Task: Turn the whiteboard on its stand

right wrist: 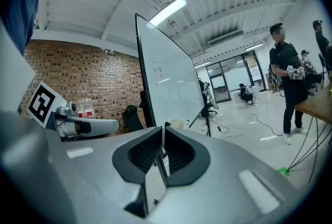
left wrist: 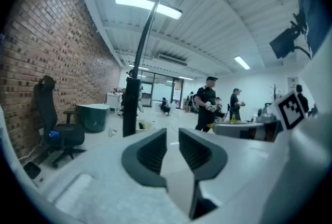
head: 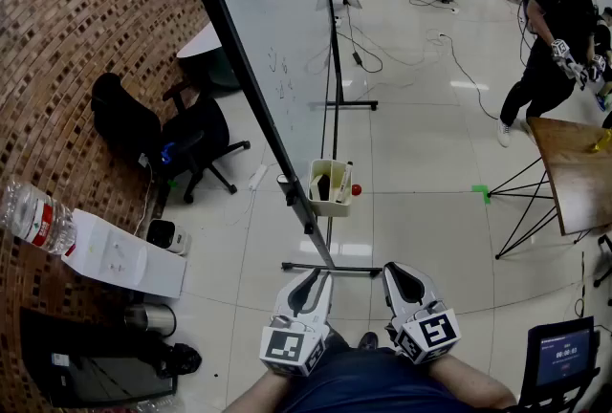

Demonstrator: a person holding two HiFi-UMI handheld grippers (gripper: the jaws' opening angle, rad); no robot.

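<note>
Fingers (left wrist: 153, 153) on the left gripper (left wrist: 173, 134) stand a little apart with only floor showing in the gap. It holds nothing and points roughly level at the whiteboard's near edge. Far to the left, an office chair (head: 191, 139) sits against the brick wall (head: 67, 29), and a water bottle (head: 33, 215) lies nearer on that side.

The whiteboard (head: 287, 38) runs from the near middle away to the far left and is seen almost edge-on. It hangs on its stand (head: 335, 67), whose foot bar (head: 330, 268) lies on the floor just ahead of both grippers. A small basket (head: 330, 188) of pens hangs on the board's near lower part.

The right gripper (head: 402, 270) is beside the left one, its jaws all but together and empty, facing the board's white side. Neither gripper looks to be touching the frame, so the turning seems not yet begun.

Several things could go wrong from here:
- A push with closed or barely parted jaws may skid off the smooth frame.
- If the board is swung too fast, the basket could shed its pens.
- The board's left side may sweep toward the chair — it has little room there.
- If the stand shifts instead of the panel pivoting, its feet could catch the cable (head: 449, 48) on the far floor.
- On the right, a wooden table (head: 574, 172) and a person (head: 555, 38) stand well apart, probably out of reach.
</note>
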